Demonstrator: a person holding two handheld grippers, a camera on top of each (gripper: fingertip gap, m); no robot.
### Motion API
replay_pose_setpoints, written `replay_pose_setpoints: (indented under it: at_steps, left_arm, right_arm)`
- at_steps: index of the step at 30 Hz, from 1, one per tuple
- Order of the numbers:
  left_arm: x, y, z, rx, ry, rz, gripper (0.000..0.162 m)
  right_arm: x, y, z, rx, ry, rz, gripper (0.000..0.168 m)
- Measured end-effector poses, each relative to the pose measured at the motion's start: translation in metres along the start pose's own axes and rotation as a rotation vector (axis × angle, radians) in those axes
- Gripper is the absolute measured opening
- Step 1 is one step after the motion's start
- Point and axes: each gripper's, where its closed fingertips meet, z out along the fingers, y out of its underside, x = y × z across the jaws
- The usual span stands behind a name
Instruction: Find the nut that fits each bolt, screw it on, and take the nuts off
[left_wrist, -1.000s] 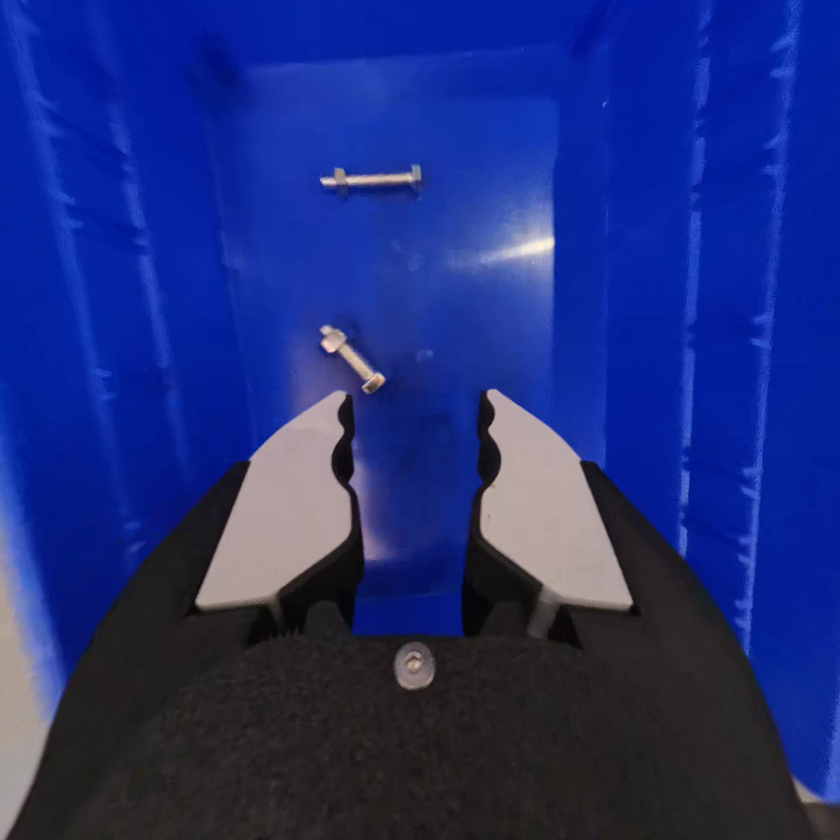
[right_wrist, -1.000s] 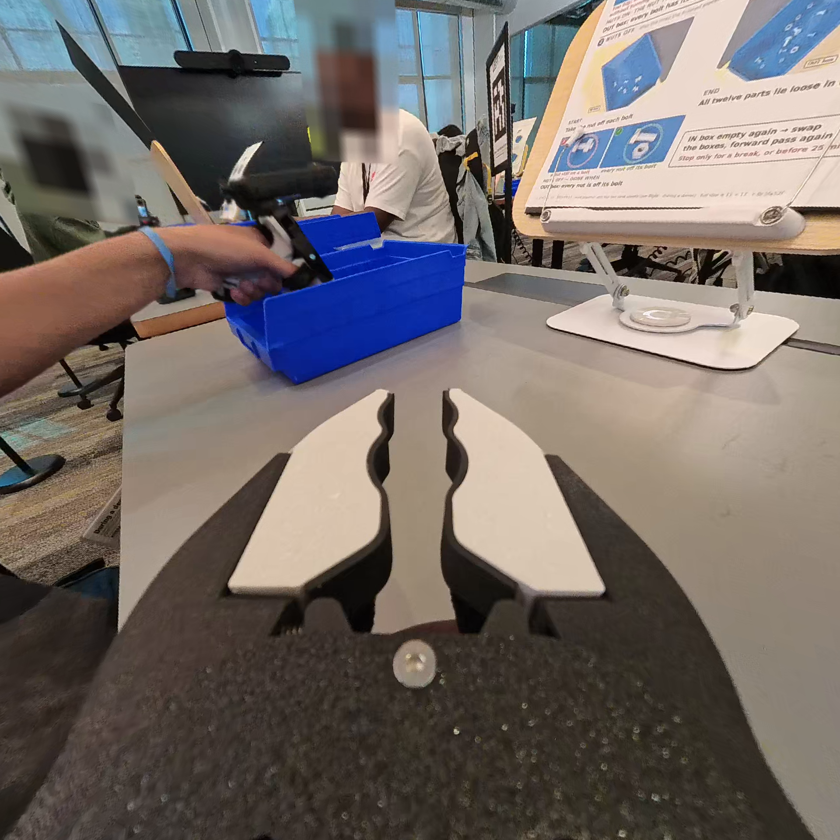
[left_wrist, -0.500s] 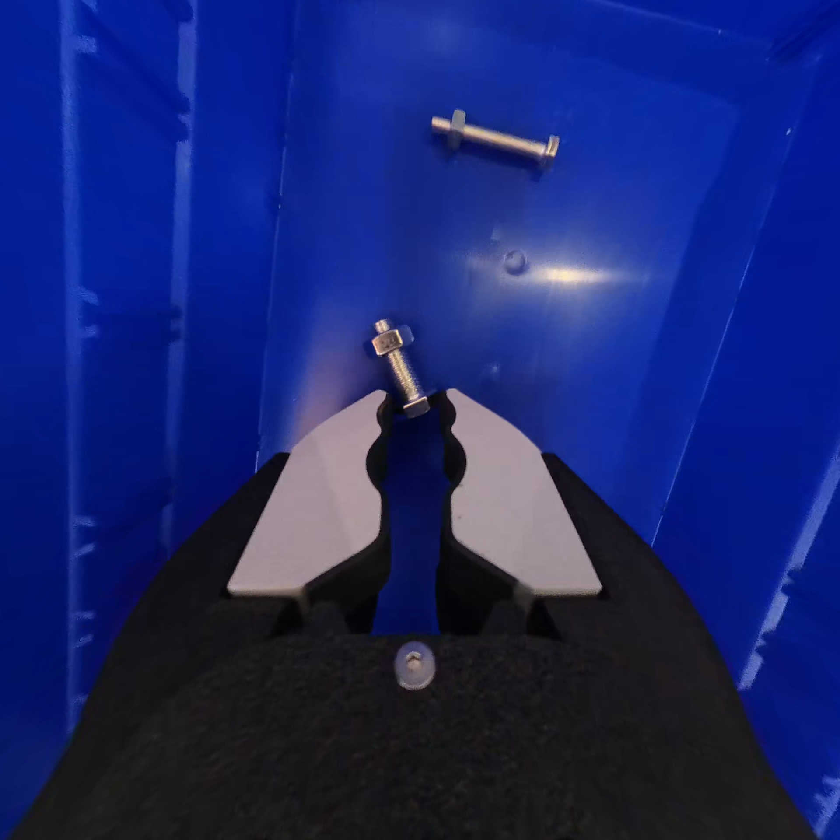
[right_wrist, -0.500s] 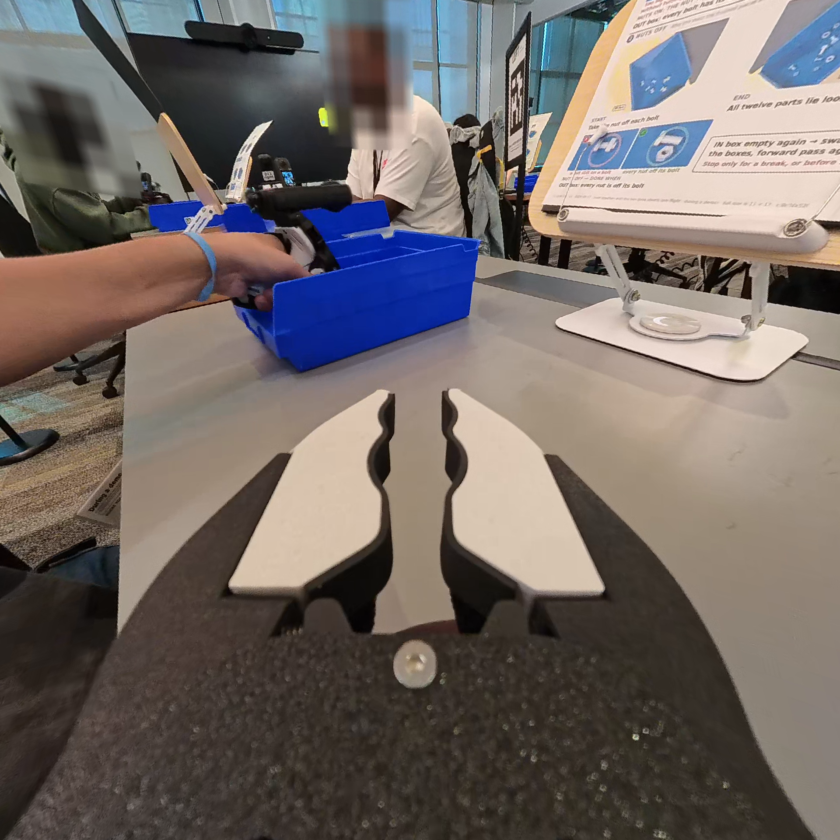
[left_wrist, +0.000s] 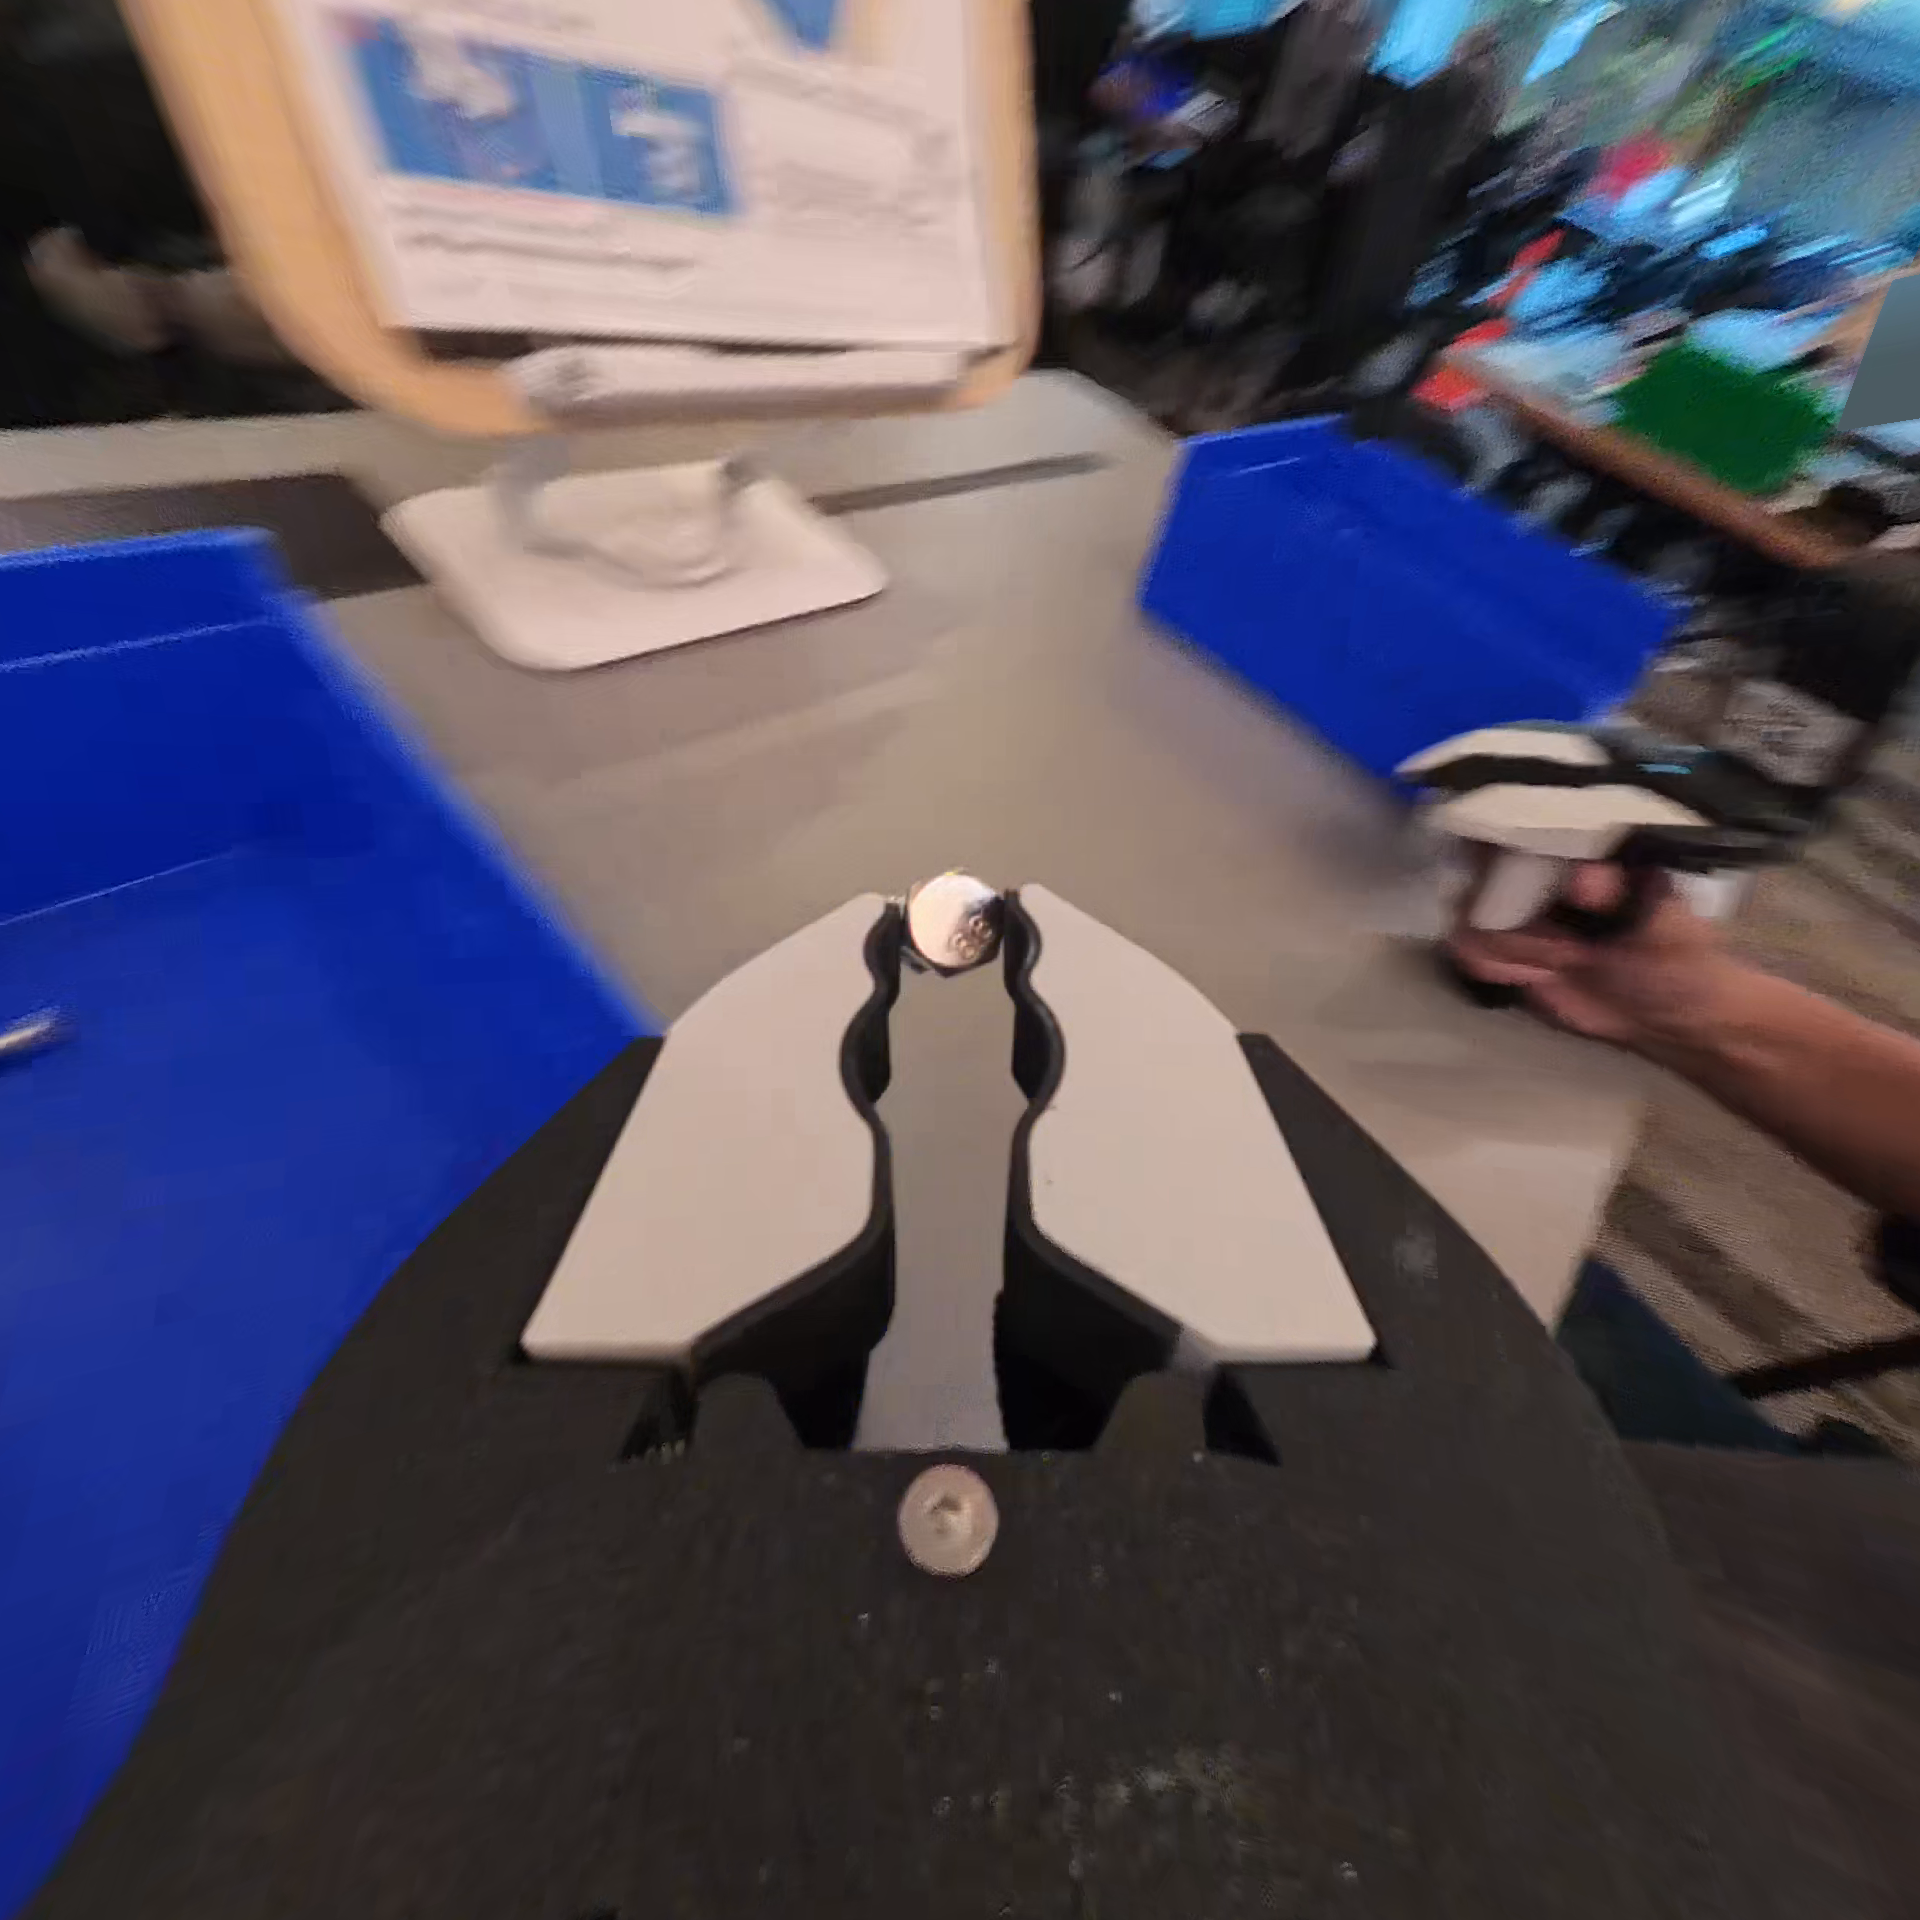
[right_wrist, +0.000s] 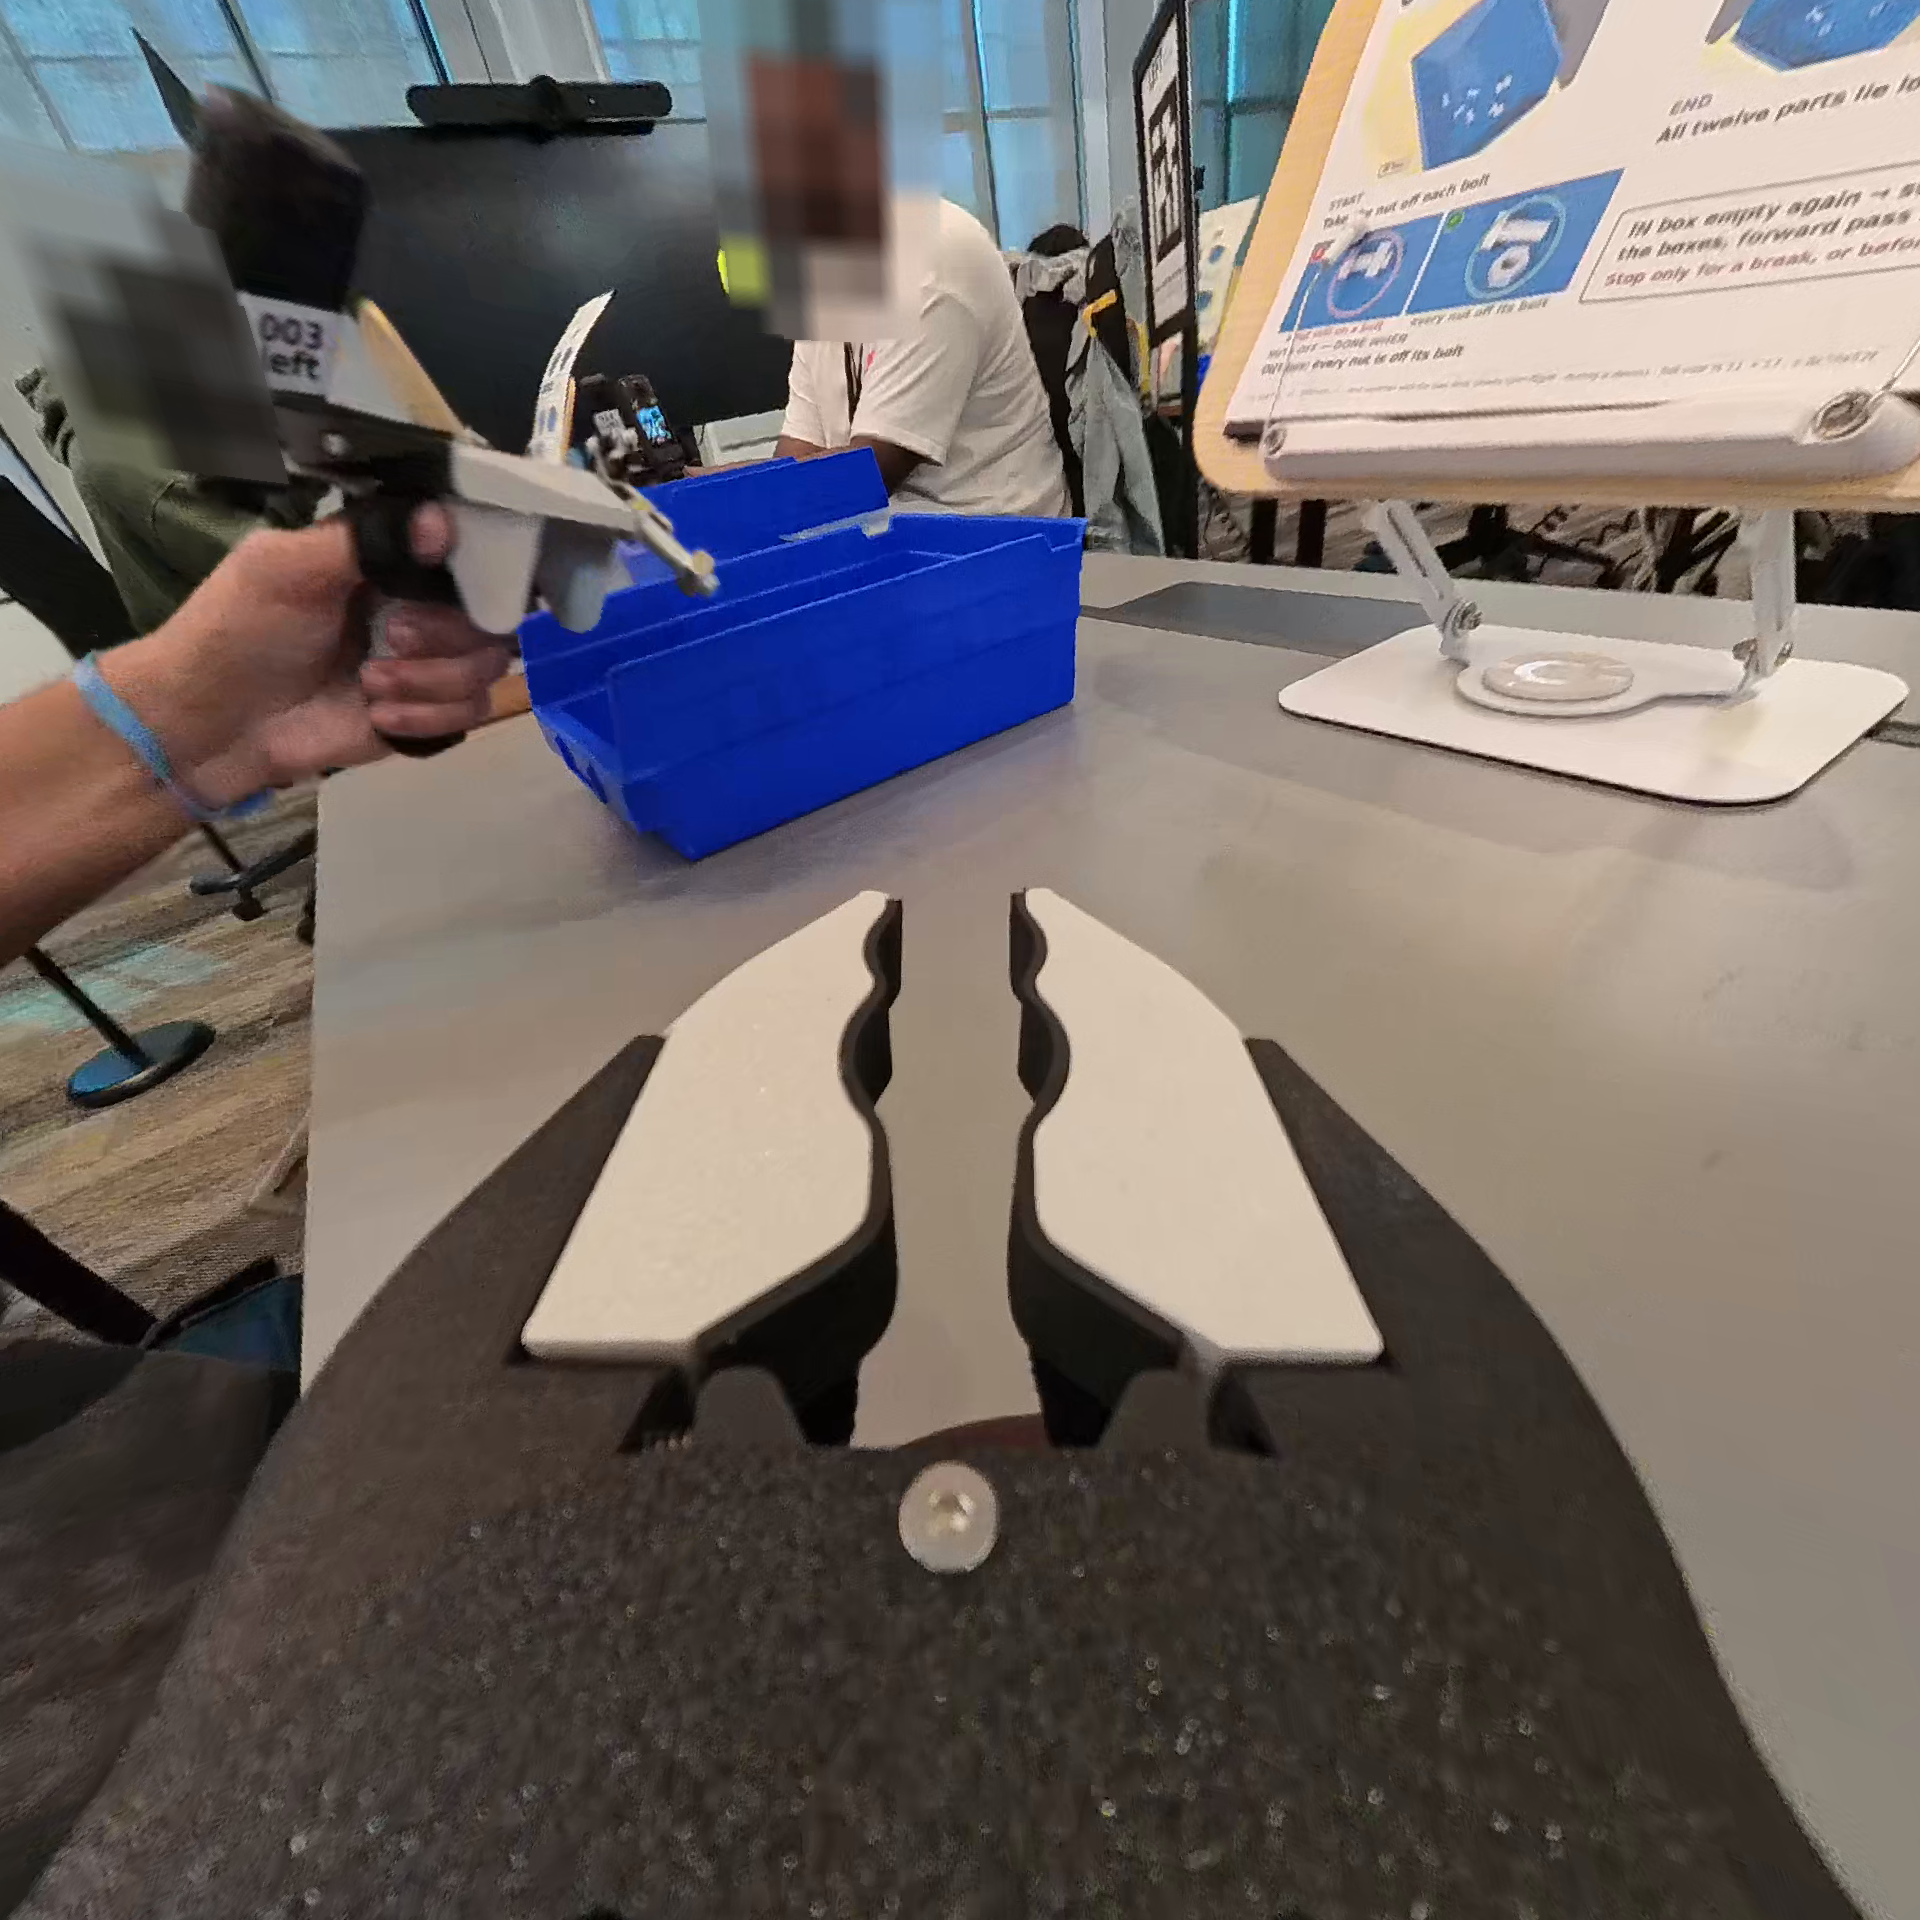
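Observation:
My left gripper (left_wrist: 951, 906) is shut on a silver bolt (left_wrist: 948, 932), held by its head at the fingertips above the grey table. In the right wrist view the left gripper (right_wrist: 623, 504) is raised over the blue bin (right_wrist: 831, 665), and the bolt (right_wrist: 675, 553) sticks out past its tips with a nut near the end. Another bolt (left_wrist: 21, 1034) lies in the blue bin (left_wrist: 208, 935) at the left edge. My right gripper (right_wrist: 956, 914) is slightly open and empty, low over the table; it also shows blurred in the left wrist view (left_wrist: 1455, 795).
A second blue bin (left_wrist: 1382, 592) stands at the table's right. A white stand (right_wrist: 1579, 707) holds an instruction sheet at the back. The grey table (right_wrist: 1455, 1039) lies between them. People sit behind the table. The gap from one gripper's tips to the other's is roughly 25 centimeters.
My left gripper closed on the near bolt's head, lifted it out of the blue bin and swung to face across the table. The right gripper has barely moved.

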Motion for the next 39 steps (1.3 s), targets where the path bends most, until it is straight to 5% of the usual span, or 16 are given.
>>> replay_pose_setpoints:
  at_steps: [6, 9, 17, 22, 36, 39]
  left_arm:
    - [0.1, 0.01, 0.03, 0.183, 0.36, 0.001, 0.018]
    - [0.122, 0.031, 0.042, 0.15, 0.476, -0.028, 0.018]
    - [0.136, 0.02, 0.029, 0.226, 0.7, -0.22, 0.018]
    - [0.139, 0.021, 0.029, 0.23, 0.715, -0.206, 0.018]
    - [0.135, 0.018, 0.03, 0.265, 0.695, -0.217, 0.018]
    - [0.137, 0.019, 0.032, 0.26, 0.695, -0.215, 0.018]
  right_arm:
    - [-0.019, 0.004, 0.015, -0.352, -0.237, 0.1, 0.03]
    - [-0.034, -0.006, 0.013, -0.487, -0.351, 0.09, 0.031]
    - [-0.058, -0.02, 0.032, -0.31, -0.411, 0.078, 0.029]
    - [-0.113, -0.006, 0.031, -0.305, -0.756, 0.411, 0.037]
    - [-0.124, -0.016, 0.047, -0.193, -0.796, 0.578, 0.039]
    - [-0.126, -0.016, 0.051, -0.155, -0.814, 0.623, 0.026]
